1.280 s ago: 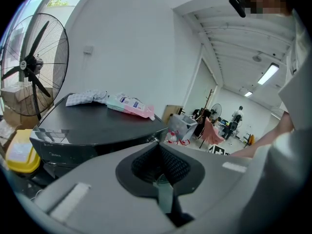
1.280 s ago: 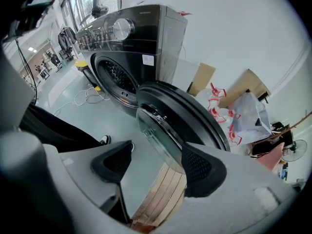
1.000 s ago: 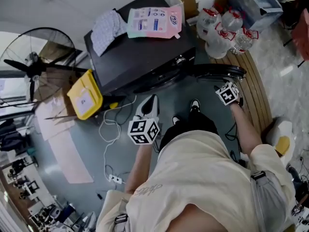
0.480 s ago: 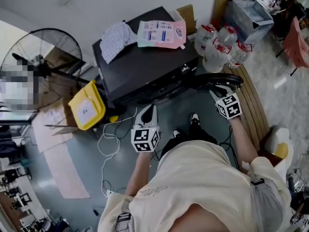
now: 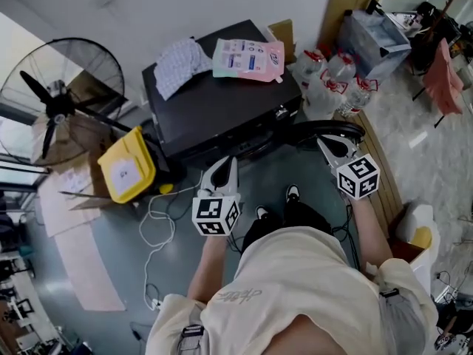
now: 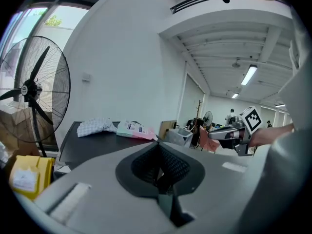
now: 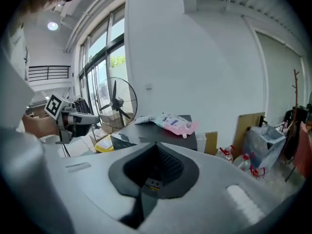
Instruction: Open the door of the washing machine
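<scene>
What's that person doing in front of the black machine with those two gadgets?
A person stands facing a black washing machine, holding a two-jaw gripper in each hand. The machine's round door looks swung open to the right. The right gripper hangs near it; its jaws have just closed on nothing. The left gripper is shut and empty too.

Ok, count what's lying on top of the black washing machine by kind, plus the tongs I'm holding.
Patterned cloth: 1
Pink pouch: 1
Tongs: 2, the left tongs and the right tongs
Total: 4
</scene>
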{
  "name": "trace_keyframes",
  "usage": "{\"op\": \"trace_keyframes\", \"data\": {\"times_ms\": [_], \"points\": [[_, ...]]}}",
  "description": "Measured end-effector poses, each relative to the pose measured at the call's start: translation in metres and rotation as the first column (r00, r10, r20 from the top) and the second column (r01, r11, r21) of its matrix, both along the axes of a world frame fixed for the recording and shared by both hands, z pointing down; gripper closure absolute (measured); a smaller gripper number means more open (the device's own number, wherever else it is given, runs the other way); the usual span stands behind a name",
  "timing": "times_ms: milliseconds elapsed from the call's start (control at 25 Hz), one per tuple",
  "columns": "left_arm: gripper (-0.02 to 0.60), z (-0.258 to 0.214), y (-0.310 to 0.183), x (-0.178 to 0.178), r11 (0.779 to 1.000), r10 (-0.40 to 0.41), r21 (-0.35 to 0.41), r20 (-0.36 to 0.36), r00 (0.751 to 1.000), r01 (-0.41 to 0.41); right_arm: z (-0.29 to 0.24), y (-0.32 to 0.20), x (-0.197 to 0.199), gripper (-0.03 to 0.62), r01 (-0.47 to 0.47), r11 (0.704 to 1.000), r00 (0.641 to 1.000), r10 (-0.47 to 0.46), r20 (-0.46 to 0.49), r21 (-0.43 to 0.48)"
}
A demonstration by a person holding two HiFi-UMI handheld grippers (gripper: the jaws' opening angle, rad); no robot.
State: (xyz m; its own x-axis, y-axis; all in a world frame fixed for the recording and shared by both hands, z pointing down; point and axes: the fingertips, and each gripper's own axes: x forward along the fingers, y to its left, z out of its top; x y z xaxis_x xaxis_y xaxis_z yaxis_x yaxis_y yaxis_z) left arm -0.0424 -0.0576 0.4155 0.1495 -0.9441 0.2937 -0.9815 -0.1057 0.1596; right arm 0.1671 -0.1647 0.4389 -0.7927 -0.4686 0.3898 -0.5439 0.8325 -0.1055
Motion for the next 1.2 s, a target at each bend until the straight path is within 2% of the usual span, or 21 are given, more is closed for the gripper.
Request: {"op": "trace_keyframes", "data": {"times_ms": [200,440,640,1000,1200], "points": [[0.563,-0.028,-0.004,0.002,0.999,-0.036,0.039,0.022,0.999,0.035,-0.048,0.007,-0.013,0.592,0.085,0.990,0.992,-0.095,0.080,0.115],[0.563,-0.065,-0.011,0.004,0.992,-0.077,0.105,0.030,0.997,0.073,-0.090,0.000,-0.019,0.592,0.127,0.979,0.965,-0.159,0.208,0.159],[0.563,-0.093,-0.020,0.002,0.985,-0.091,0.152,0.051,0.995,0.083,-0.126,-0.006,-0.026,0.592,0.148,0.966,0.939,-0.205,0.277,0.212],[0.563,-0.135,-0.027,-0.009,0.964,-0.124,0.246,0.070,0.990,0.104,-0.176,-0.004,-0.048,0.592,0.183,0.914,0.919,-0.291,0.268,0.363],[0.563,-0.144,-0.025,-0.021,0.951,-0.167,0.274,0.075,0.983,0.140,-0.188,-0.006,-0.058,0.592,0.188,0.901,0.909,-0.310,0.278,0.391]]}}
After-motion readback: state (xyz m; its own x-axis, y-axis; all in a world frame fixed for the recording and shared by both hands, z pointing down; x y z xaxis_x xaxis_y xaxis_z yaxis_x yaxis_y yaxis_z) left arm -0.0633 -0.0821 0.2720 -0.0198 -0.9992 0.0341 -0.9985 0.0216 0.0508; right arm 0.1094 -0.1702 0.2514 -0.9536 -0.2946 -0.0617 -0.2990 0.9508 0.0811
